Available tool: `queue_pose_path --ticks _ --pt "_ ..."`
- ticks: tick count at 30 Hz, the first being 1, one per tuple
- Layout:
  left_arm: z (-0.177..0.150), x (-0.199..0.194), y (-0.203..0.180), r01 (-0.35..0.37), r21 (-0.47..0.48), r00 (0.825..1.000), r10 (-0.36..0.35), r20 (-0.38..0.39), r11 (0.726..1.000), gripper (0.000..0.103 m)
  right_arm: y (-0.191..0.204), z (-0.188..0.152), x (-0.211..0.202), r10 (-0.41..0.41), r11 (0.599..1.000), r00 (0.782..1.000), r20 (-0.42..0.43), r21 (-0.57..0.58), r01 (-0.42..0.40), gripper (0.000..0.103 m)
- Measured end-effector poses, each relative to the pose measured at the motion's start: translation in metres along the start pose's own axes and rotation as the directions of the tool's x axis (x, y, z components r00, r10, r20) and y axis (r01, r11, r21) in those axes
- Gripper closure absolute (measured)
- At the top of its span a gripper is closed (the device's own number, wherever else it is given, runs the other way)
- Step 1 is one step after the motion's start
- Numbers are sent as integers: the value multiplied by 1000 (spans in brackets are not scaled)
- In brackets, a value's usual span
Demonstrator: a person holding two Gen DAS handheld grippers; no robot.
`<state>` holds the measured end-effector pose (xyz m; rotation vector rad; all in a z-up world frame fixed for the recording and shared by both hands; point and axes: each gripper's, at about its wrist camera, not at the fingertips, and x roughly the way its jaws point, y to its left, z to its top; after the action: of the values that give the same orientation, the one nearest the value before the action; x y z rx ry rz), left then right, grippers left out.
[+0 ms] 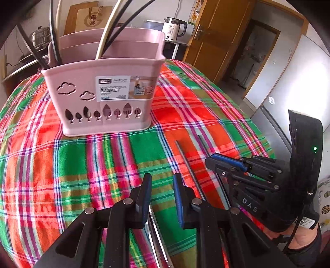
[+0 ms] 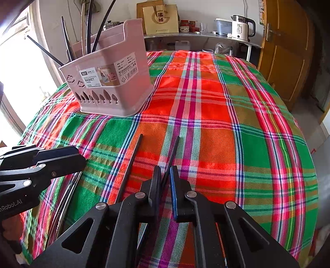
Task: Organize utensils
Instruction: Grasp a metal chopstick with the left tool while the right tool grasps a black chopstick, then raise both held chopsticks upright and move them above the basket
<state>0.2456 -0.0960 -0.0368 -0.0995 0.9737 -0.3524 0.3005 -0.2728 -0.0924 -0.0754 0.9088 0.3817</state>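
A pink chopstick basket stands on the plaid tablecloth, holding several dark and pale utensils; it also shows in the right wrist view. Two dark chopsticks lie on the cloth. My right gripper is shut on one chopstick, whose tip points toward the far side. The second chopstick lies free just left of it. In the left wrist view my right gripper sits at the chopsticks. My left gripper is open and empty, hovering over the cloth left of them.
The plaid tablecloth covers a round table. A shiny metal utensil lies under my left gripper. A kettle, a paper bag and jars stand on a counter behind. A wooden door is at right.
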Motion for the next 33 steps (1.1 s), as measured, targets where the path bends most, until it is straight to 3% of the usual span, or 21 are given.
queue_pose_path --ticks 5,9,17,18,19,25,33 --pt "13 19 -12 56 -24 998 -56 -37 998 82 -12 -4 -5 -7 1000 1000 -1 14 7 96" --pt "21 39 -16 59 -50 995 -63 -76 997 82 -20 -6 -8 -9 1000 1000 -1 28 9 96" --pt "24 55 -31 -13 9 998 13 -64 1000 82 -24 -1 -5 -10 1000 1000 -7 23 10 96" --pt "24 56 -32 -26 21 998 28 -62 999 88 -24 -1 -5 -12 1000 1000 -7 19 12 96" --pt "23 56 -32 -44 32 997 46 -61 999 93 -24 -1 -5 -13 1000 1000 -6 17 13 97" --pt "26 53 -28 -48 56 996 52 -77 997 98 -22 2 -3 -23 1000 1000 -10 10 23 97" --pt "34 18 -26 28 41 999 -27 -31 999 99 -22 8 -28 15 1000 998 56 26 -16 97"
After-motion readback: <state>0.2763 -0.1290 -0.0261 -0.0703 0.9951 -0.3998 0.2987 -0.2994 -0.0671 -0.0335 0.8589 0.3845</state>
